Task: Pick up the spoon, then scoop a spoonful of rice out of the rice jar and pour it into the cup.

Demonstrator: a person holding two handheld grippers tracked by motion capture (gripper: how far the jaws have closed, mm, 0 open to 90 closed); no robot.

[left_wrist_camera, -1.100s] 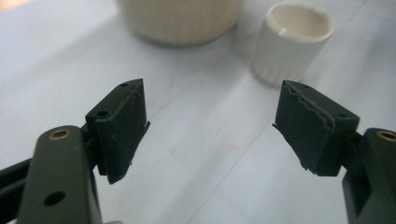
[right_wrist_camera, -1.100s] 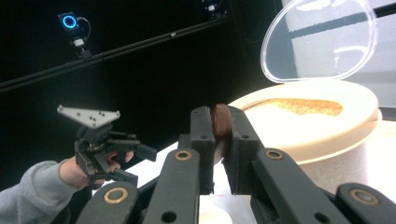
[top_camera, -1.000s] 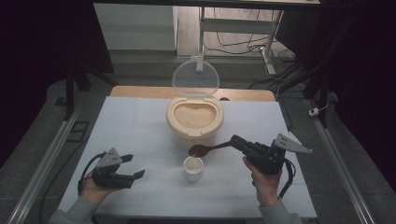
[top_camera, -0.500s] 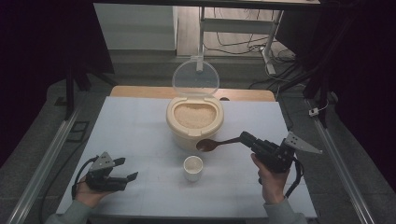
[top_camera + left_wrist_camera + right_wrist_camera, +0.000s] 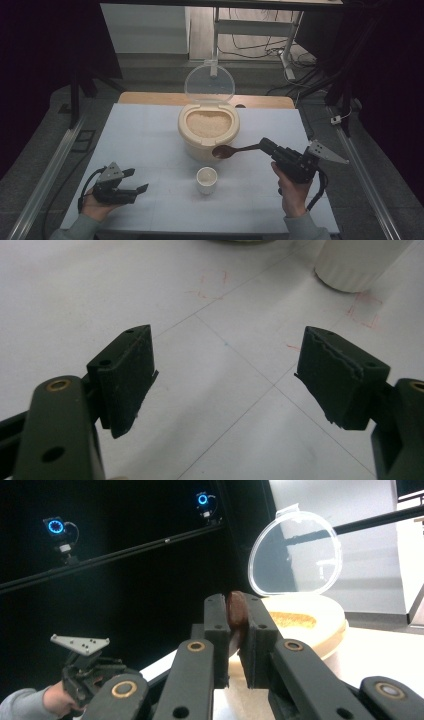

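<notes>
Gripping spoon (image 5: pixel 234 149) in right tool (image 5: pixel 268 147) beside rice container (image 5: pixel 208 131); left tool (image 5: pixel 135 181) agape.

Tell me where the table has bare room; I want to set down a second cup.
The table is bare left of the rice container, back to its far-left corner, and right of it up to the far-right edge. It is crowded in front: the small cup stands there, with the spoon in the right tongs just above.
</notes>
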